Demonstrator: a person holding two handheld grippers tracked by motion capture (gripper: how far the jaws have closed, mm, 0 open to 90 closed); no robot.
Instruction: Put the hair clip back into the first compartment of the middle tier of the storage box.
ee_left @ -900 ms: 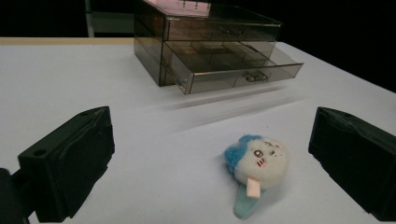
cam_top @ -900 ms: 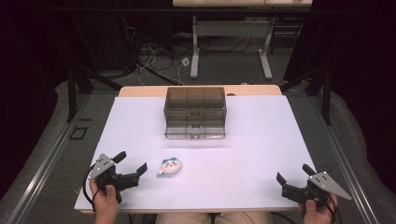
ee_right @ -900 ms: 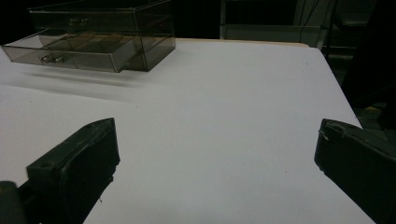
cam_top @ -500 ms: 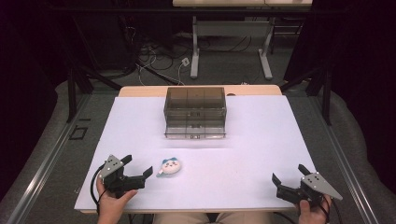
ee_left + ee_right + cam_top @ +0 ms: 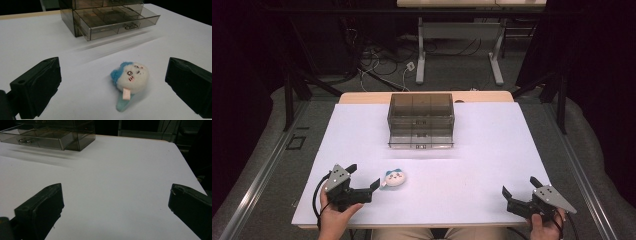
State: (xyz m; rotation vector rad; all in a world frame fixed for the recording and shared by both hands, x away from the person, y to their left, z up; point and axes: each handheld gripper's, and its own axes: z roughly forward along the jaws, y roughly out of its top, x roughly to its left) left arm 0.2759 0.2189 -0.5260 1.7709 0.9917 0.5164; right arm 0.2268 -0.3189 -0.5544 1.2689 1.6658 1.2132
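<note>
at the near edge of the white-topped bench (image 5: 492, 165), a person's left hand (image 5: 333, 216) is holding the left claw (image 5: 363, 178), its two blocky matte black jaws standing wide apart and pointing toward the middle of the bench. a grey three-cornered plate is sitting on top of it. at the near right corner, the right hand (image 5: 544, 227) is holding the right claw (image 5: 521, 192), likewise spread wide, with bare bench surface showing between its jaws in the right gripper view.

just beyond the left claw's tips, a small round plush toy with a cream face and blue ears (image 5: 393, 179) is lying on the bench. in the left gripper view the fuzzy plush toy (image 5: 130, 77) is lying between the two jaws but ahead of them, nearer the right-hand jaw and touching neither; a small pink tab and a pale green flat piece are sticking out from its near side. its stitched face is looking up.

farther back, at the middle of the bench's far side, a smoky translucent plastic drawer box (image 5: 421, 120) is standing, hard-edged and glossy. its lowest drawer (image 5: 117, 21) is sitting pulled out toward the person, showing divided compartments and a small metal handle on its front. it is standing well apart from both claws.

behind the bench, cables are lying on the dark floor (image 5: 377, 65).
</note>
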